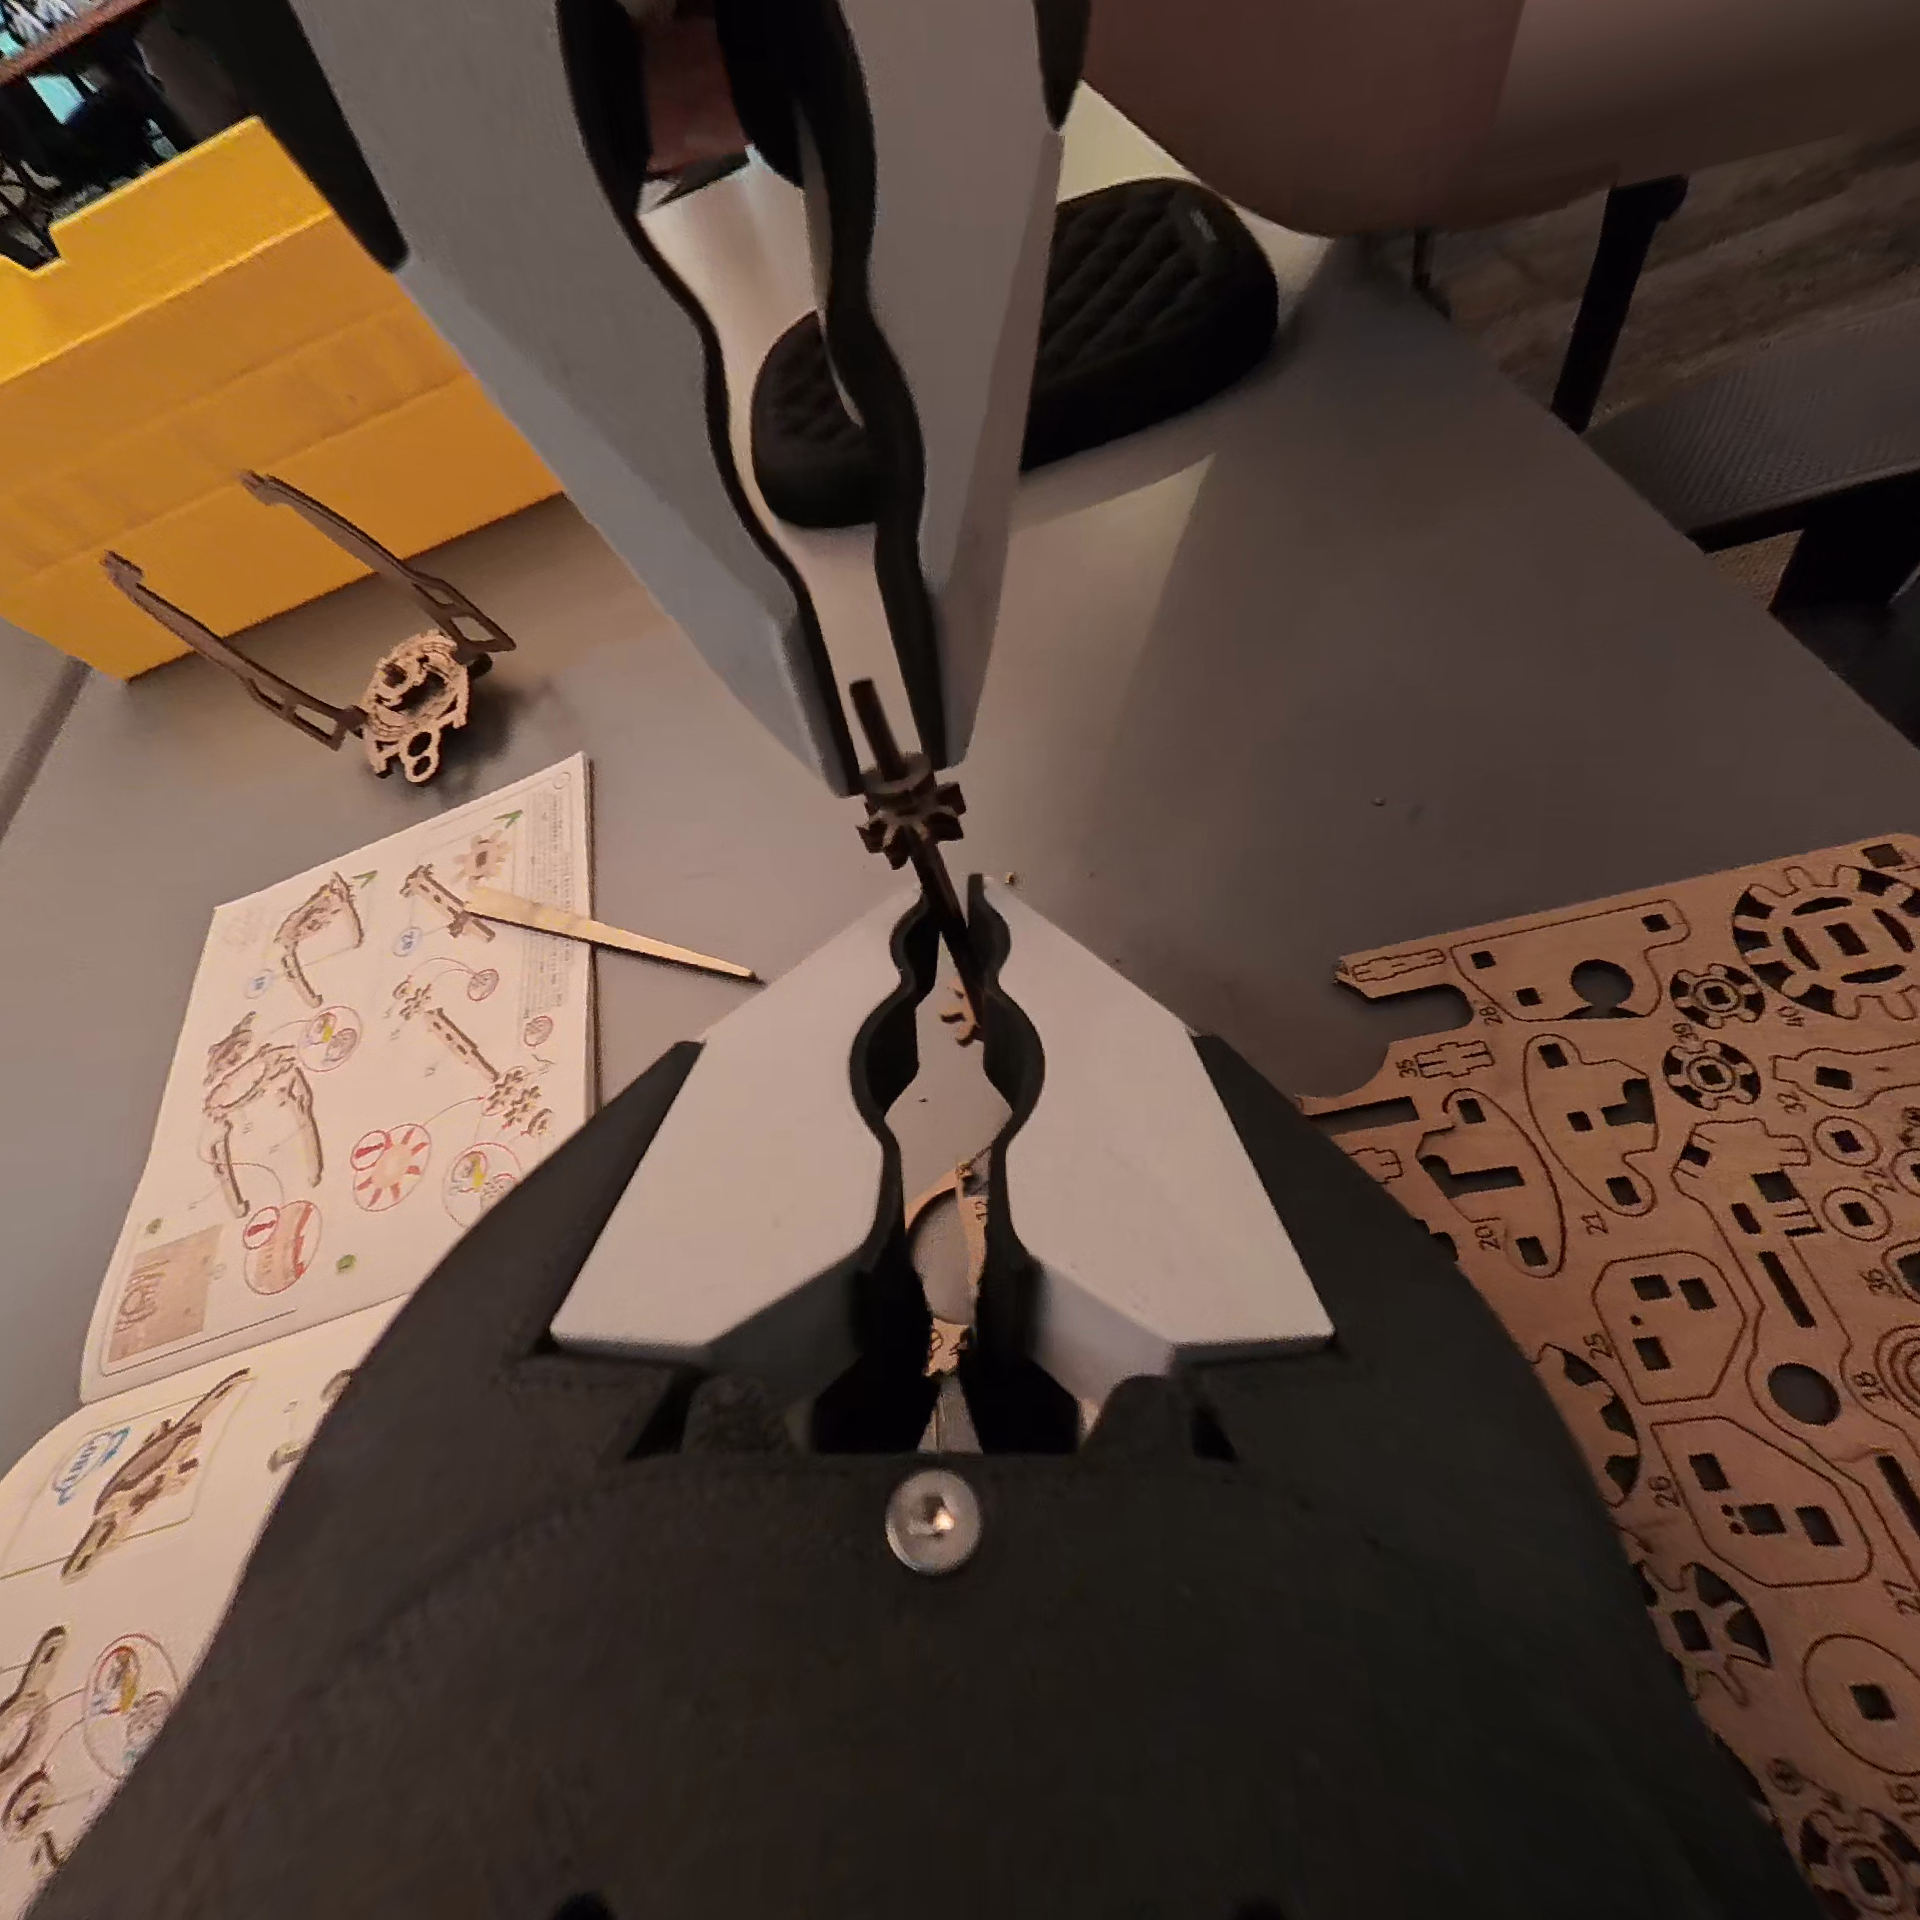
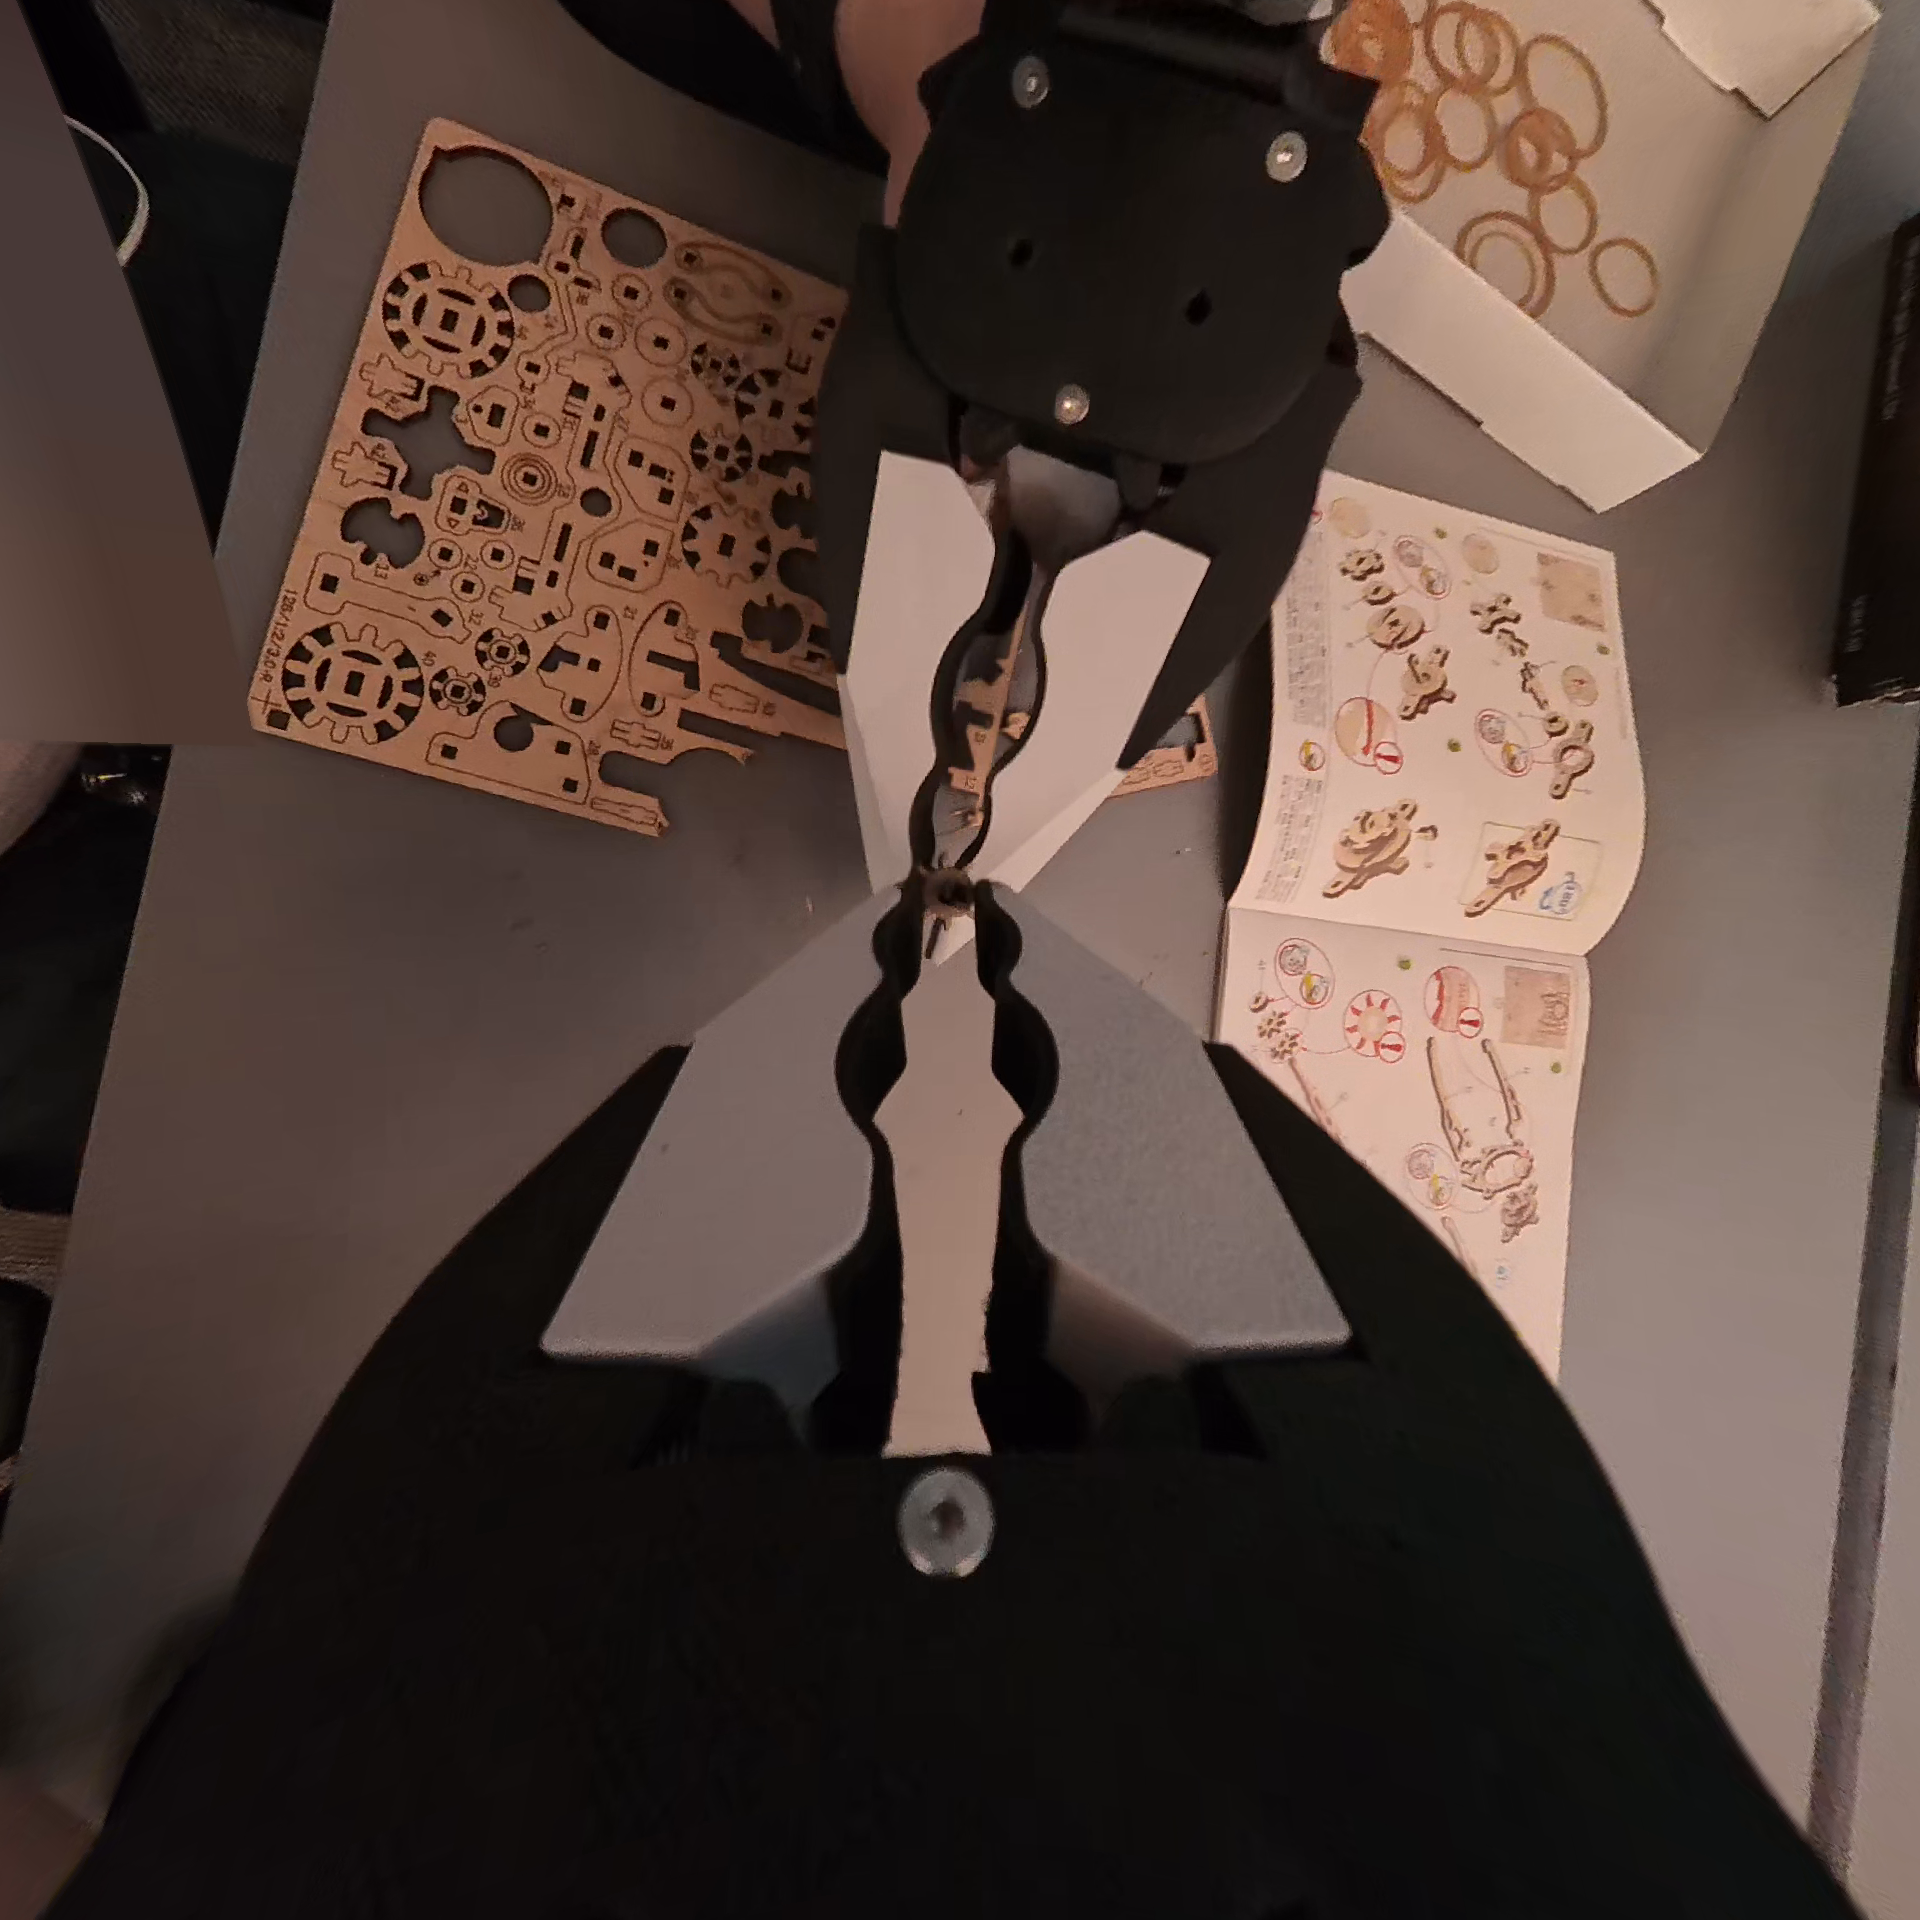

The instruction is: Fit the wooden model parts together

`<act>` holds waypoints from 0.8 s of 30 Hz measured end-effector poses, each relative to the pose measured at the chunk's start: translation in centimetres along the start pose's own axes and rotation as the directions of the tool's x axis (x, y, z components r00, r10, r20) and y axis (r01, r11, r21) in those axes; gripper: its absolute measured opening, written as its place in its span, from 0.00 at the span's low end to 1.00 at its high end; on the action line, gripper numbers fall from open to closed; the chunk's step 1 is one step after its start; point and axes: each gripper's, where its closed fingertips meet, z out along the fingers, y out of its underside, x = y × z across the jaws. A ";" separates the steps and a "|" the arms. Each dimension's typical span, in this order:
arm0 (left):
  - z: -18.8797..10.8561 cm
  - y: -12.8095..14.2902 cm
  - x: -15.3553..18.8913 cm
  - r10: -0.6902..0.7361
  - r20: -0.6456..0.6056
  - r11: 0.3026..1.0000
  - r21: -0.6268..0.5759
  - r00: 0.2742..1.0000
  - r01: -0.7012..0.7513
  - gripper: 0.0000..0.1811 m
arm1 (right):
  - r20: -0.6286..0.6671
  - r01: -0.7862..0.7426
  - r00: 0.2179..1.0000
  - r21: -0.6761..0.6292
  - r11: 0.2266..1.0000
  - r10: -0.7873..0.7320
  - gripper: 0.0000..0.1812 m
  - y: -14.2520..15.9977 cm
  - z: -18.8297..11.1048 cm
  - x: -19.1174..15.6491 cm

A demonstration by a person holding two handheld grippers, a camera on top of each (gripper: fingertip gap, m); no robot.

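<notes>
Left wrist view: left claw [image 1: 948, 914] clamps a thin wooden axle [image 1: 940, 914]; right claw [image 1: 902, 769] pinches the small gear [image 1: 912, 812], apparently sliding it on; next, push straight.

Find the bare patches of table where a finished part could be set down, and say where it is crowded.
Free: grey table below the wooden parts sheet, left of the right hand-held gripper. Crowded: the instruction booklet side, and around the white box of rubber bands.
</notes>
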 end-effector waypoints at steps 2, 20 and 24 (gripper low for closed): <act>0.1 0.2 0.0 0.003 0.002 1.000 -0.012 1.000 -0.003 0.02 | 0.003 -0.016 1.000 0.001 1.000 0.016 0.05 0.2 0.1 0.1; 0.5 0.8 -0.1 0.005 0.024 0.998 -0.056 1.000 -0.004 0.06 | 0.017 -0.050 0.999 -0.003 0.999 0.050 0.05 1.0 1.3 0.4; 0.4 0.8 -0.4 0.000 0.038 0.998 -0.062 0.999 0.003 0.02 | 0.012 -0.042 0.999 0.003 0.999 0.042 0.05 0.9 1.3 0.3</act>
